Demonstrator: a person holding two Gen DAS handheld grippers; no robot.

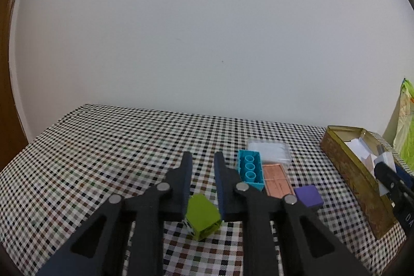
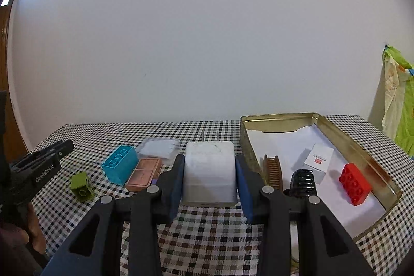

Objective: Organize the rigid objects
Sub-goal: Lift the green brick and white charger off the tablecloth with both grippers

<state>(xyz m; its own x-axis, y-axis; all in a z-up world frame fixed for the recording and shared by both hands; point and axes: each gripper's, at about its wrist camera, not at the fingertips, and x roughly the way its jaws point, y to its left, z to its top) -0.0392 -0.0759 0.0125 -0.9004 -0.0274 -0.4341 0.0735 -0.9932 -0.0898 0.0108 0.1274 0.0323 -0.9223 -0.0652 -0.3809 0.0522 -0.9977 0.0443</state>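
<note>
1. The right gripper [image 2: 210, 172] clamped a white box [image 2: 210, 172], carried above the table [image 2: 90, 131]; a weak side grip could drop it short of the tin [image 2: 362, 151] at two o'clock.
2. The left gripper [image 1: 203, 172] had its jaws closed down to a narrow gap on nothing; the green block [image 1: 203, 216] lay on the cloth below them and could get knocked.
3. The tin held a red brick [image 2: 354, 184], a comb [image 2: 273, 170], a black clip [image 2: 302, 183] and a small white carton [image 2: 318, 159].

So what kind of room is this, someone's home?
Probably a home, at a table against a plain white wall. It is covered with a checked tablecloth, and there is a worn gold metal tin holding a red plastic brick and a brown wooden comb.
</note>
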